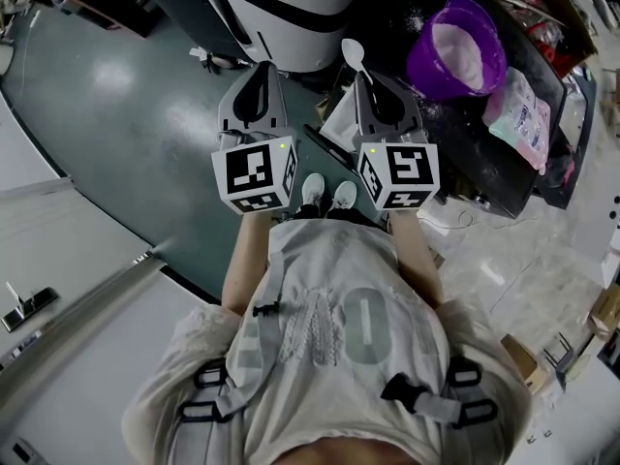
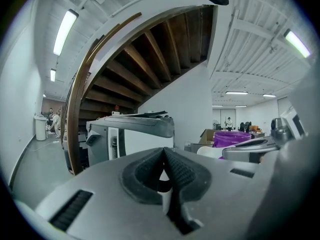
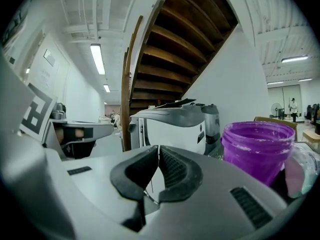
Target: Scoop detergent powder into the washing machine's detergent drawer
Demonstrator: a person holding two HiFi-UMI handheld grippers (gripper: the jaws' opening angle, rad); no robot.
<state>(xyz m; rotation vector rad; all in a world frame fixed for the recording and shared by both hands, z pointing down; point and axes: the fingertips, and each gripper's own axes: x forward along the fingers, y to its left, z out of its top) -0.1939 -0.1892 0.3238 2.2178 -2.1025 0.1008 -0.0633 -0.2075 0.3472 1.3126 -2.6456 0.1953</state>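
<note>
The white washing machine stands ahead of me; its drawer is not visible. A purple bucket of white powder sits to its right on a dark surface. My right gripper is shut on a white spoon, whose bowl sticks out past the tips toward the machine. In the right gripper view the gripper pinches the spoon edge-on, with the bucket at right and the machine beyond. My left gripper is shut and holds nothing. The left gripper view shows the left gripper facing the machine.
A pink and white bag lies right of the bucket on the dark, cluttered surface. A wooden staircase rises behind the machine. The floor is grey-green at left. Boxes lie at the right.
</note>
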